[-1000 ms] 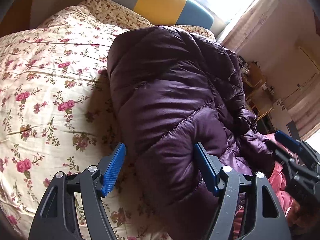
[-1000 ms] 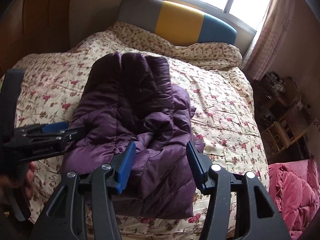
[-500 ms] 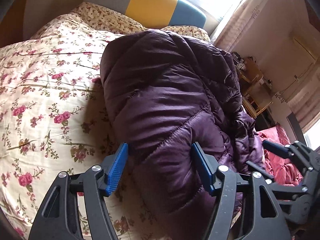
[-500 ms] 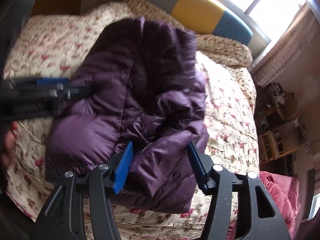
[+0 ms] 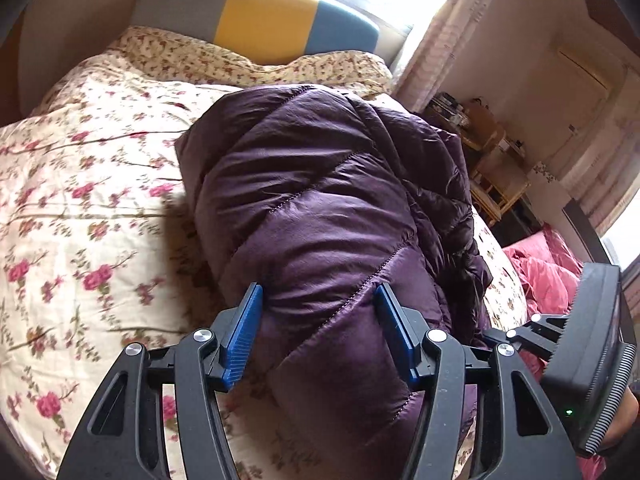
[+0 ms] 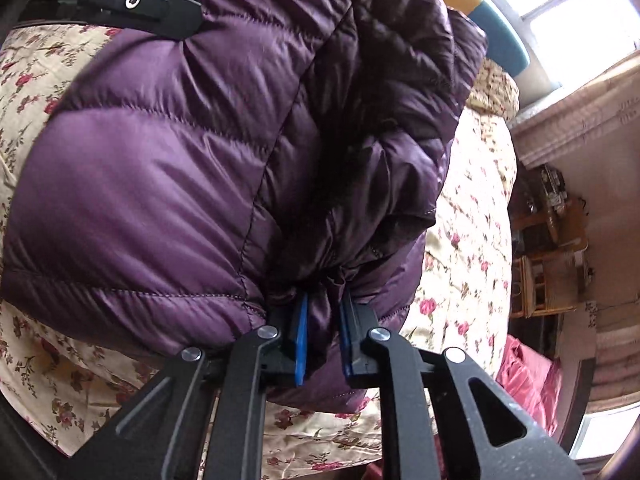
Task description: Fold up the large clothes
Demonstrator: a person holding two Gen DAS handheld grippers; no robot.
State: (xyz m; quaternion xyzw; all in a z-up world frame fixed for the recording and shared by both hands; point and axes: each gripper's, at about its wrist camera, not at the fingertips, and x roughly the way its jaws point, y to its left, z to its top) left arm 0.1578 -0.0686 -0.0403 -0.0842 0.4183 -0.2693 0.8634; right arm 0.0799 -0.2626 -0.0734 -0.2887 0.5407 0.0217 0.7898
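Jacket (image 5: 328, 216) on bed (image 5: 80, 216), headboard (image 5: 264, 12) behind.

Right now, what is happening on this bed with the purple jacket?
A person is folding a purple puffer jacket on a floral bedspread. The right hand-held gripper has just closed and pinches a fold at the jacket's near edge. The left hand-held gripper has its jaws on either side of another part of the near edge; they have been closing but do not clamp it yet.

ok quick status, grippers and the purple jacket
Right gripper shut on purple jacket hem. Left gripper closing, jacket between jaws, not pinched. Nothing in the way.
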